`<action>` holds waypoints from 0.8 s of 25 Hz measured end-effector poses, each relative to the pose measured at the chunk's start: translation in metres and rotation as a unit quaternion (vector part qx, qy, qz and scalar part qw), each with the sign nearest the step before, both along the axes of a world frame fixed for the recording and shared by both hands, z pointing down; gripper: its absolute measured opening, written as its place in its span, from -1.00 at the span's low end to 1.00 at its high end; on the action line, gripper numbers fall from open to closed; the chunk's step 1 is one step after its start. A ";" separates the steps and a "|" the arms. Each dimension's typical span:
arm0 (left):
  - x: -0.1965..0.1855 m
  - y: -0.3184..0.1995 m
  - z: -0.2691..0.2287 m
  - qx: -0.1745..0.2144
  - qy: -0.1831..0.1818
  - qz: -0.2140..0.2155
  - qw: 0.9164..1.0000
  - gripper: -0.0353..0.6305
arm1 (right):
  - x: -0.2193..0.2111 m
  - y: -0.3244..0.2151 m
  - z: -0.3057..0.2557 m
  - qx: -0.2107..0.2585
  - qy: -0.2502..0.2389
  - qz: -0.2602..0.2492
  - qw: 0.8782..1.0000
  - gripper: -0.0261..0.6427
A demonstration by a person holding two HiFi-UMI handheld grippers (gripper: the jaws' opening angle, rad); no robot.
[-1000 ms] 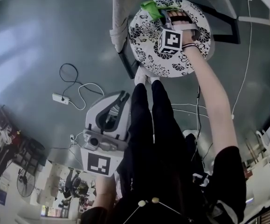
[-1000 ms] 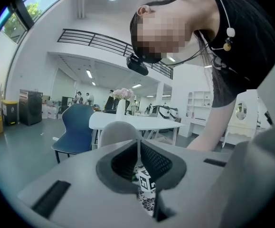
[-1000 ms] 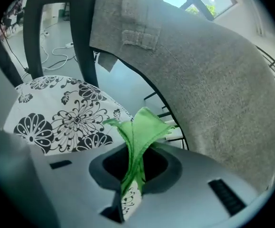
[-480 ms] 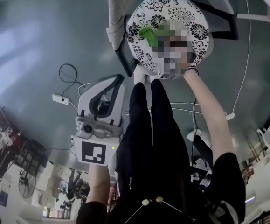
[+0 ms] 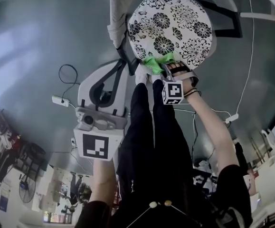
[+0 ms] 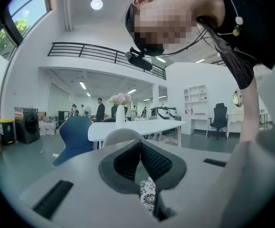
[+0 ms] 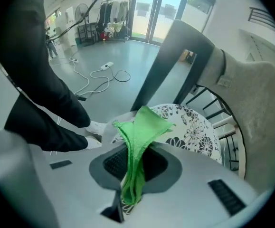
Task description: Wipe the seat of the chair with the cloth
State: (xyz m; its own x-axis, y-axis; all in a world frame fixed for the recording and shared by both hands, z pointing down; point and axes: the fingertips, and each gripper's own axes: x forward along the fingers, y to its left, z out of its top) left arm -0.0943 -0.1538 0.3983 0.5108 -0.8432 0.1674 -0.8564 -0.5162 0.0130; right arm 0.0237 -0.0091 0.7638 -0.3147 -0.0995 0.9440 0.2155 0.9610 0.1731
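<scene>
The head view was dim and bluish, with a soft pale sheen on the grey floor (image 5: 37, 46) at its left and lines bowed toward the edges. The left gripper view was bright under a round ceiling lamp (image 6: 96, 4) and window (image 6: 14, 25) daylight, with black corners. The right gripper view took daylight from glass doors (image 7: 162, 7); the close green cloth (image 7: 138, 144) looked slightly soft.
</scene>
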 end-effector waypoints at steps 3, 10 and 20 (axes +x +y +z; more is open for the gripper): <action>0.002 0.000 0.001 -0.002 0.010 -0.005 1.000 -0.88 | 0.007 0.027 0.001 -0.030 0.001 -0.020 0.999 -0.78; 0.010 0.005 0.000 -0.005 0.002 0.006 1.000 -0.88 | 0.009 -0.017 -0.029 0.027 -0.033 0.015 0.999 -0.77; 0.020 0.003 0.005 -0.010 0.003 0.022 1.000 -0.88 | 0.062 -0.253 -0.054 0.231 -0.003 0.112 0.967 -0.77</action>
